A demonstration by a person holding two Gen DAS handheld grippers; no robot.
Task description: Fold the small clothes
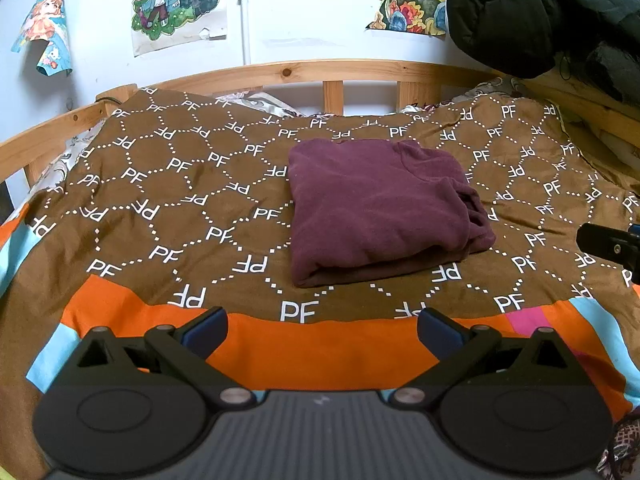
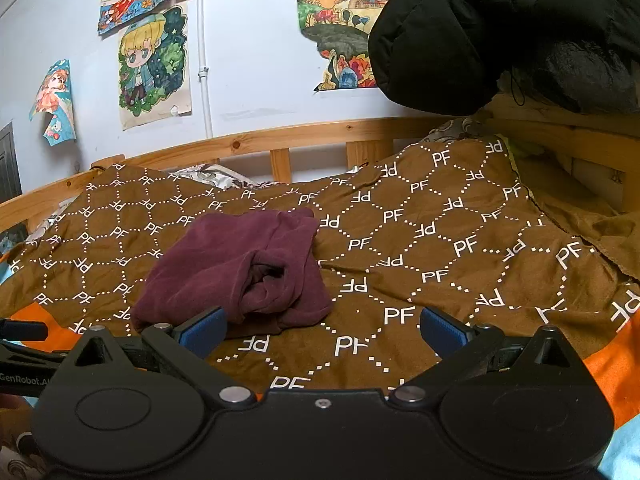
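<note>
A maroon garment (image 1: 376, 208) lies folded into a thick square on a brown blanket (image 1: 172, 200) printed with "PF". In the right wrist view the garment (image 2: 236, 272) shows its bunched open side. My left gripper (image 1: 322, 330) is open and empty, over the blanket's orange border, short of the garment's near edge. My right gripper (image 2: 322, 330) is open and empty, just right of the garment, its left fingertip (image 2: 204, 330) close to the garment's near corner. The right gripper's tip shows at the right edge of the left wrist view (image 1: 612, 246).
A wooden bed rail (image 1: 320, 72) runs along the back and left side. A black puffy jacket (image 1: 552, 16) hangs at the upper right. Cartoon posters (image 1: 176, 0) are on the white wall. The left gripper's body (image 2: 24, 344) shows at the left edge of the right wrist view.
</note>
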